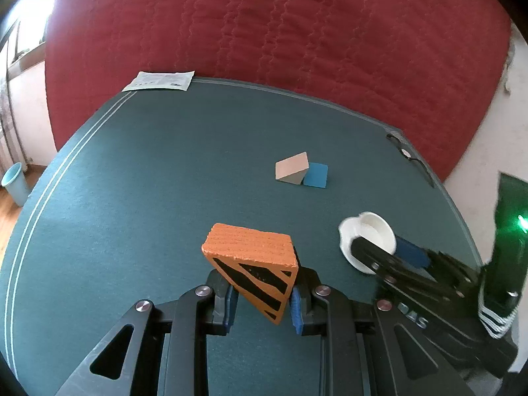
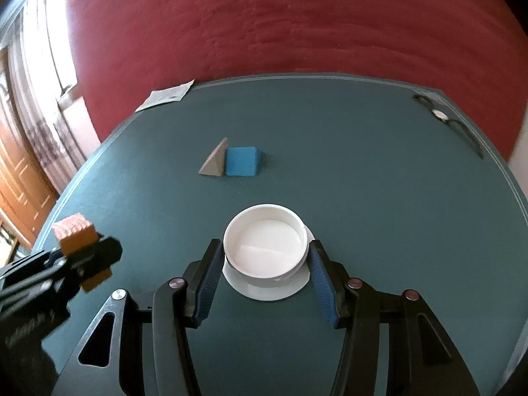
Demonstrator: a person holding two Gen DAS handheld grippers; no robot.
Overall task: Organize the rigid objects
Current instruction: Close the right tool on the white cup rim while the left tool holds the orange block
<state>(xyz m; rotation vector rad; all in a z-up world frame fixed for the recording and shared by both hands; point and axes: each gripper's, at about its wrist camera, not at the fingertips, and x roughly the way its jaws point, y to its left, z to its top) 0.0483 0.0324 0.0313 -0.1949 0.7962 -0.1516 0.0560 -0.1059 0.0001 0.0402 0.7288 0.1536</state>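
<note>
The left claw (image 1: 262, 300) is seen clamped on an orange block (image 1: 254, 264), the blue pads pressed against its two striped side faces. The block is held tilted, its ribbed top face turned toward the camera, and it appears to be carried clear of the green surface (image 1: 148, 181); contact underneath cannot be confirmed. The grip low on the block leaves most of it exposed, which would suit setting it down into a container.

The right claw (image 2: 264, 264) is placed around a white bowl (image 2: 265, 247), one finger at each side of the rim. Its fingers are spread, and whether the pads actually touch the wall cannot be told. The bowl is seated on a flat white disc (image 2: 267, 292), possibly its lid or a saucer. The bowl is judged to be steadied as a receptacle, since it is empty and lies just beside the carried block.

A grey wedge (image 2: 213, 163) and a blue cube (image 2: 241, 161) are noted touching side by side, well apart from the bowl, toward the far side of the surface. Both are untouched and are judged to be awaiting collection.

A paper sheet (image 1: 158, 81) overhangs the far edge and spectacles (image 2: 445, 118) lie at the far right corner.
</note>
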